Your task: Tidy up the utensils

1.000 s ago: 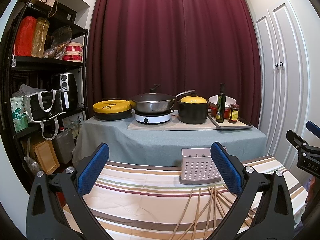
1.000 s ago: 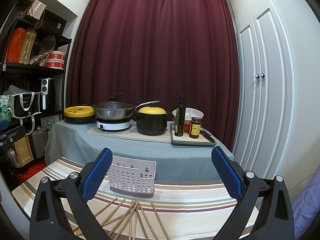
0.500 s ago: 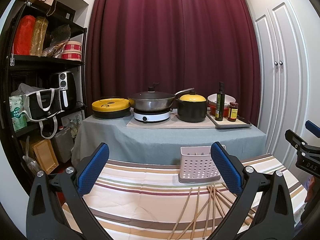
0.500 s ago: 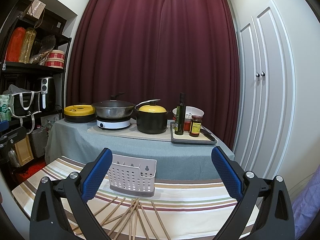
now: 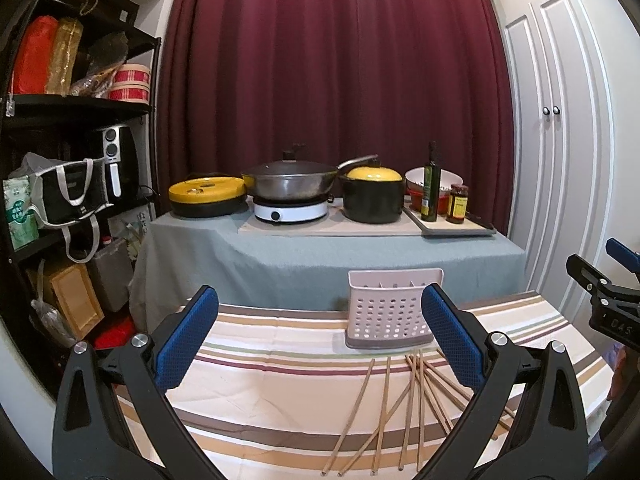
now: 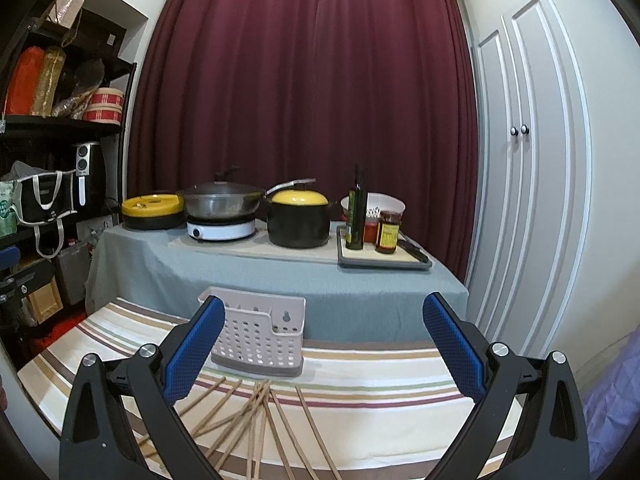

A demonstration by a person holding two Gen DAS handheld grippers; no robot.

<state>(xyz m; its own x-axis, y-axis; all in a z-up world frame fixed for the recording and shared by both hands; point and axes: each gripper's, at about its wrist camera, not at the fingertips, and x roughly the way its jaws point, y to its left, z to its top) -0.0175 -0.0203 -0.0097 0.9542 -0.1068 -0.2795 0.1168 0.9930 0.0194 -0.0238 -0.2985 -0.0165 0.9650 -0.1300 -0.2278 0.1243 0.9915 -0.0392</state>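
The left gripper (image 5: 320, 340) was held with its jaws spread wide and nothing between them; the right gripper (image 6: 324, 344) stood likewise wide apart and empty. A loose fan of wooden chopsticks (image 5: 404, 404) lay on the striped tablecloth (image 5: 280, 364), below and toward 5 o'clock of the left gripper's centre, and toward 7 o'clock of the right gripper's centre (image 6: 256, 420). Against the frames a second earlier, both grippers had eased slightly lower and closer; the chopsticks had not shifted. Just beyond the chopsticks, at 12 o'clock of them, stood the perforated utensil holder (image 5: 390, 312), upright; its compartments showed no contents from either view. Farther off, the grey-covered table (image 5: 320, 256) carried a lidded wok (image 5: 290, 184), a yellow-lidded black pot (image 5: 374, 198) and a tray (image 5: 460, 230) bearing a bottle (image 5: 431, 184) and jar (image 5: 458, 208).
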